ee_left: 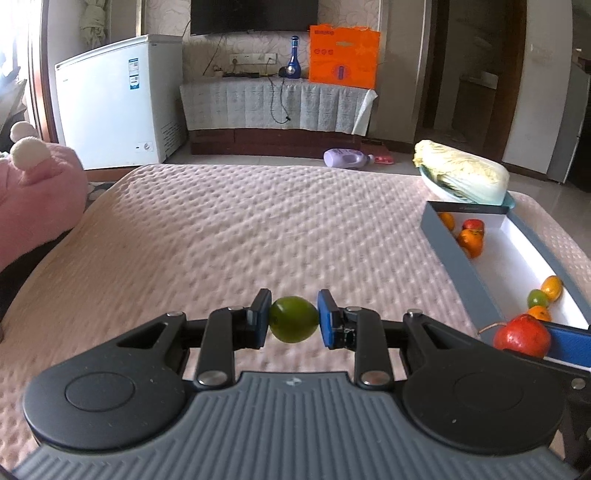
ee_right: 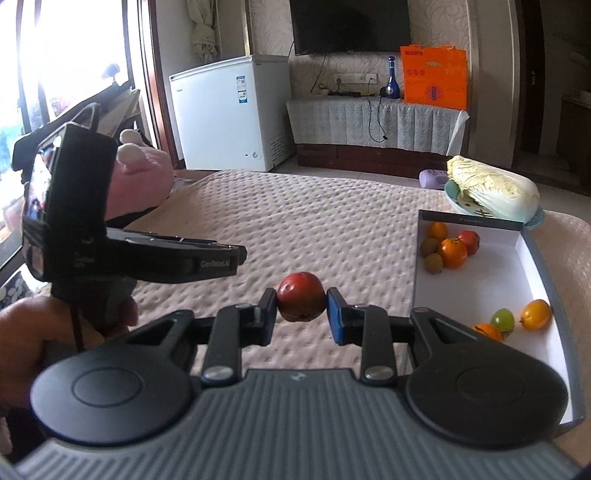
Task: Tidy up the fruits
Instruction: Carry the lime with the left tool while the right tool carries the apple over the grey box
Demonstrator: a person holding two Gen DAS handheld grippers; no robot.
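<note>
Home bedroom: bed [ee_left: 240,229], television [ee_left: 254,16], freezer [ee_left: 118,99].

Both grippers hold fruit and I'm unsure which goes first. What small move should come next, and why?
Probably carry the right gripper rightward over the white box and release its red fruit: it already hangs beside the box wall. The left gripper, clamped on the green fruit, sits farther from the box.

Dimpled, seemingly quilted matt bedspread [ee_left: 258,229]
</note>
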